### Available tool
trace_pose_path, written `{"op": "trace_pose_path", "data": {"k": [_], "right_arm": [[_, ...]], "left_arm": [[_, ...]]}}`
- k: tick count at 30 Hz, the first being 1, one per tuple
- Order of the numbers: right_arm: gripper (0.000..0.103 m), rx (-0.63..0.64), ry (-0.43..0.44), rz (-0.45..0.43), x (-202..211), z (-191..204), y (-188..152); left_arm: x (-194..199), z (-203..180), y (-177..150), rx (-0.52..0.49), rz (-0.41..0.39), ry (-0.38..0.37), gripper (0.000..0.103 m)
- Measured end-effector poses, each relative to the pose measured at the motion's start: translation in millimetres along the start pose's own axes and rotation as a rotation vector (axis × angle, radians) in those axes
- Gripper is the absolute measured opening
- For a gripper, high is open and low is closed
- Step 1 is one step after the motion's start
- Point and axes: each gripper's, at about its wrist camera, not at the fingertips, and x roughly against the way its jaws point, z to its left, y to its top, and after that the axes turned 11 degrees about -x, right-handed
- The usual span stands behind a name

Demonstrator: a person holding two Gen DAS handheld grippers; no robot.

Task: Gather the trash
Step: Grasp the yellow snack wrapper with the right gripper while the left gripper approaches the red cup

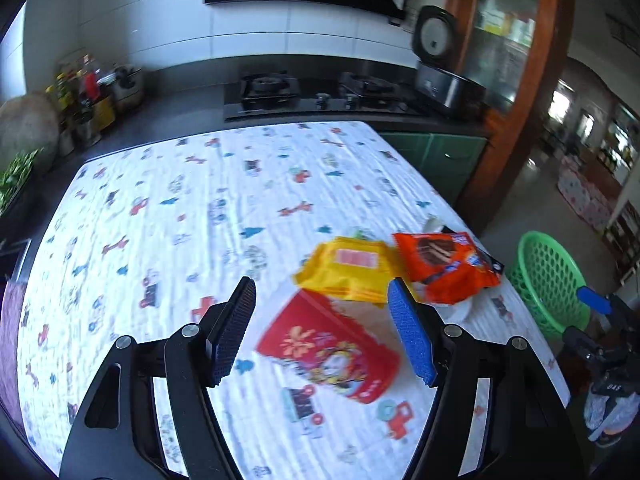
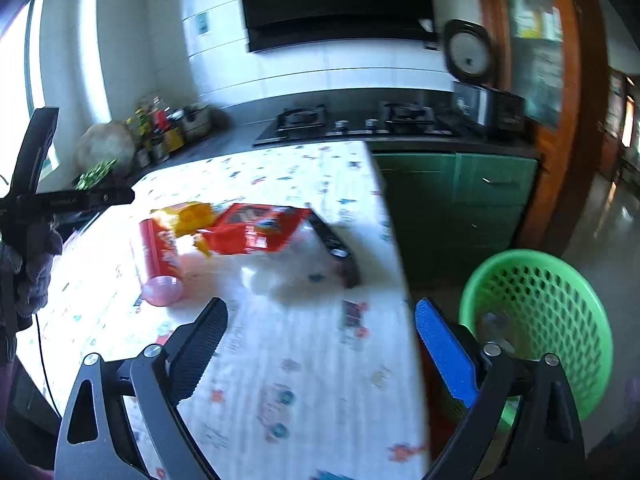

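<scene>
Through the left wrist camera I see my left gripper (image 1: pixel 322 328) at the bottom centre of the frame, its jaws part open and holding nothing. Between and just beyond them lies a red cardboard snack tub with a cartoon print (image 1: pixel 330 350) on its side on the worktop with the white patterned cloth (image 1: pixel 160 220). Just above the tub sits a crumpled yellow plastic wrapper (image 1: pixel 346 266), and to its right an orange biscuit packet (image 1: pixel 446 266), the two touching or overlapping. At the right edge stands a green perforated plastic basket (image 1: pixel 550 280) on the floor beside the worktop.

Through the right wrist camera my right gripper (image 2: pixel 320 344) is at the bottom centre, jaws standing wide and empty, hovering over bare cloth near the worktop's right edge. The trash cluster lies in the middle left of the frame, well ahead of the fingertips: tub, yellow wrapper, orange packet, and a dark flat wrapper (image 2: pixel 334 240) to their right. The green basket fills the lower right; something pale seems to lie inside, though blur hides what.

I judge I am at the reach for the next piece. The left gripper is lined up on the red tub, so the next move calls for lowering it, closing on the tub's sides, then carrying it to the basket.
</scene>
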Motion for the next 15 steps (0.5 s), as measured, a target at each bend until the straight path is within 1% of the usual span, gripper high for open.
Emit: {"op": "trace_pose_path", "data": {"k": [1,2,5,9,10,15], "right_arm": [[0.084,0.023,0.006,0.005,-5,10,2],[0.084,0.041,0.013,0.007,-9,18,3],[0.079,0.106,0.038,0.013,-23,45,8],[0.074,0.205,0.066,0.036,-46,84,14],[0.071,0.226,0.071,0.042,-50,90,15],[0.066,0.347,0.09,0.08,-82,130,18]], "left_arm": [[2,9,-4,0.014,0.001,0.005,0.068],[3,16,-7,0.024,0.003,0.009,0.068],[12,29,-18,0.042,0.008,0.025,0.068],[16,43,-26,0.066,0.014,0.035,0.068],[17,47,-28,0.073,0.015,0.039,0.068],[20,63,-41,0.103,0.027,0.04,0.068]]}}
